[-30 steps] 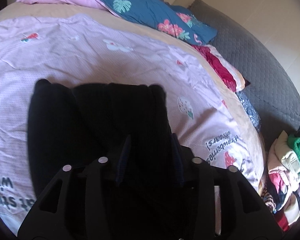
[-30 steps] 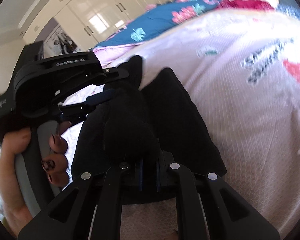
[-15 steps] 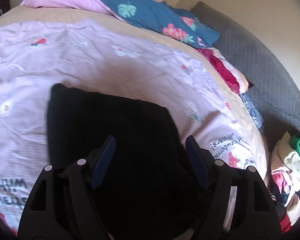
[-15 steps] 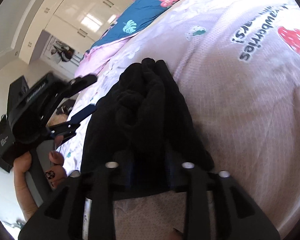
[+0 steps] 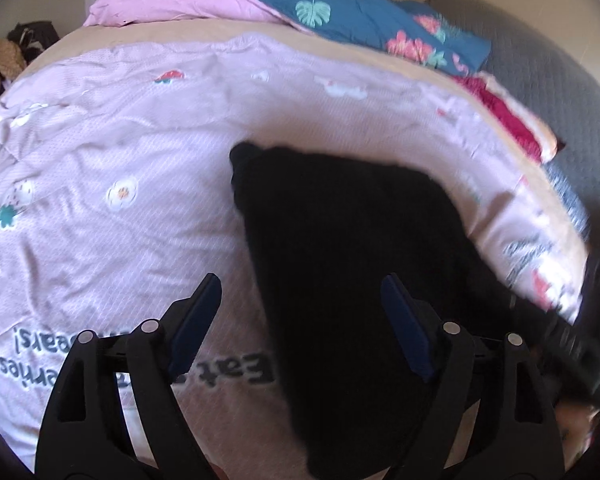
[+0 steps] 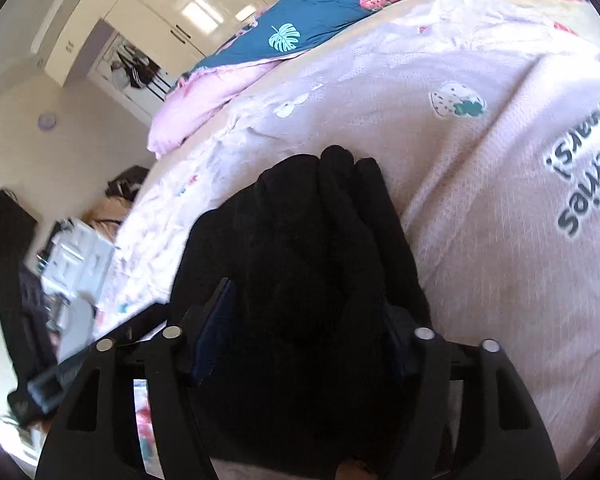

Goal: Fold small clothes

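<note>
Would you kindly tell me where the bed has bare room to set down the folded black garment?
Free: pink quilt left of the black garment, up to the pink pillow. Crowded: the far right edge, with the blue floral cover and red cloth.

Left gripper (image 5: pixel 296 304): jaws were nearly shut w/ the black garment (image 5: pixel 352 248) between the pads, now wide & still opening, nothing between them but bedspread; garment shifted from centre to right of frame, lying flat. Right gripper (image 6: pixel 306 312): was clamped on a garment bunch, jaws now opening, cloth between them, bunch slumped. Left gripper has slid from mid-left to lower left of the right view.
</note>
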`<move>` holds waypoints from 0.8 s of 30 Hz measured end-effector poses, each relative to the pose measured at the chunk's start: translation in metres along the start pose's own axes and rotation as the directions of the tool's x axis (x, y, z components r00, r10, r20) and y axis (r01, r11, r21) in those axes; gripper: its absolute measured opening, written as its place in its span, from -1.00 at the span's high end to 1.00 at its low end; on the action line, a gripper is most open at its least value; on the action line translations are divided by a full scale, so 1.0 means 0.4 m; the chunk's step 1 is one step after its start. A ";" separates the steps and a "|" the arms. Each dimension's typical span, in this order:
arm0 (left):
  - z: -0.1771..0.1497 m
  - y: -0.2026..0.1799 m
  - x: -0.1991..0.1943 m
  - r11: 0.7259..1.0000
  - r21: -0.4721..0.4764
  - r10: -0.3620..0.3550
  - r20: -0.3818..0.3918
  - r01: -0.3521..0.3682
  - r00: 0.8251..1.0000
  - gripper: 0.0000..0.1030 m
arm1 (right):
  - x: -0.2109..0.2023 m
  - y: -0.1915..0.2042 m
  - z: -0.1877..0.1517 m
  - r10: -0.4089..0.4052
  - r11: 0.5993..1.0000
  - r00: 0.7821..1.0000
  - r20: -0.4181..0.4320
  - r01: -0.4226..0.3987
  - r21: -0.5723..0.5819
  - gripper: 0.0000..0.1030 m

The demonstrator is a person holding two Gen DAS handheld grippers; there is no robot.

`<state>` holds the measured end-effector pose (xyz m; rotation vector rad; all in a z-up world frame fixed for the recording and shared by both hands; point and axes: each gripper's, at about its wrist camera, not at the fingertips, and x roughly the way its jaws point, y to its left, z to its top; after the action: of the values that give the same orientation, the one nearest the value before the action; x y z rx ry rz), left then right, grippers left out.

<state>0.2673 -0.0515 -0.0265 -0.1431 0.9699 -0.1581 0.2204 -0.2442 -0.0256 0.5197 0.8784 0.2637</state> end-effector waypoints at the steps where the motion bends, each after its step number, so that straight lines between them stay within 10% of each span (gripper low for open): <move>1: -0.012 -0.005 0.006 1.000 0.019 0.010 -0.010 -0.010 1.000 -0.46 | 0.007 0.004 -0.003 -0.011 1.000 1.000 -0.014 0.010 -0.020 0.41; 9: -0.062 -0.018 -0.009 0.998 0.058 -0.011 -0.011 0.011 1.000 -0.53 | -0.085 0.014 -0.007 0.045 0.995 0.996 0.081 -0.037 -0.088 0.64; 24: -0.109 -0.051 -0.014 0.997 0.079 -0.017 -0.038 0.020 0.999 -0.56 | -0.057 -0.067 -0.039 -0.010 1.000 1.000 0.006 0.010 0.000 0.57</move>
<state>0.2265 -0.0726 -0.0424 -0.0766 0.9976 -0.2168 0.1944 -0.2713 -0.0330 0.5160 0.8748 0.2533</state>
